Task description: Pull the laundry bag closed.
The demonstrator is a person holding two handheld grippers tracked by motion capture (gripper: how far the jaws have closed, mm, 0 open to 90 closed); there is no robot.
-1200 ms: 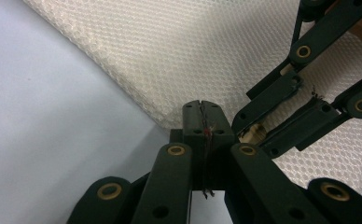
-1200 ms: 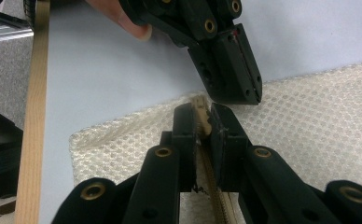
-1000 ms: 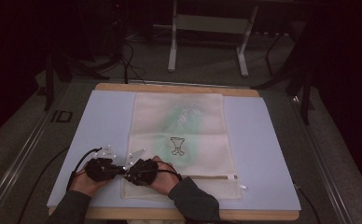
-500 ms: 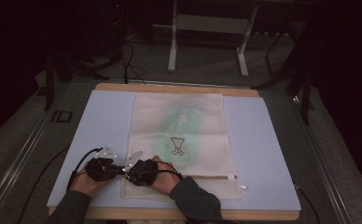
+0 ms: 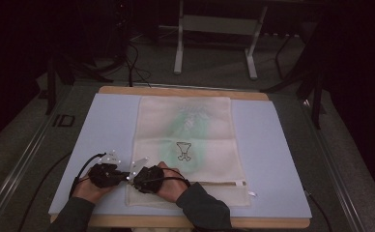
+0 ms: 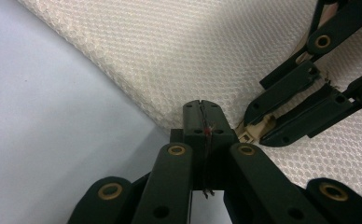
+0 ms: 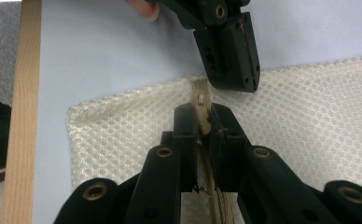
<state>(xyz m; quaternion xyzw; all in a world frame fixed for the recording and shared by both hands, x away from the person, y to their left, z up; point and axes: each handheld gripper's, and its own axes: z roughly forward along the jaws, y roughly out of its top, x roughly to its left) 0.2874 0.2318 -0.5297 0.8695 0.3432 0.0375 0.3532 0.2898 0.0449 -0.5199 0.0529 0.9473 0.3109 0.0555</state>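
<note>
Dim floor surrounds a wooden table under a pale blue mat. On it lies a soft, light mesh bag, best held at its zipper. Left gripper is clamped on the bag's edge; right gripper is clamped on the zipper end.

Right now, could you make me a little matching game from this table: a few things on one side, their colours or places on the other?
Things:
1. mesh bag
2. mat
3. left tool
4. right tool

Descriptions:
A. pale blue, under the bag
B. cream, with a green print
C. shut on the bag's zip strip
D. shut at the bag's edge, near the zip's end

Pairs: 1-B, 2-A, 3-D, 4-C
</note>
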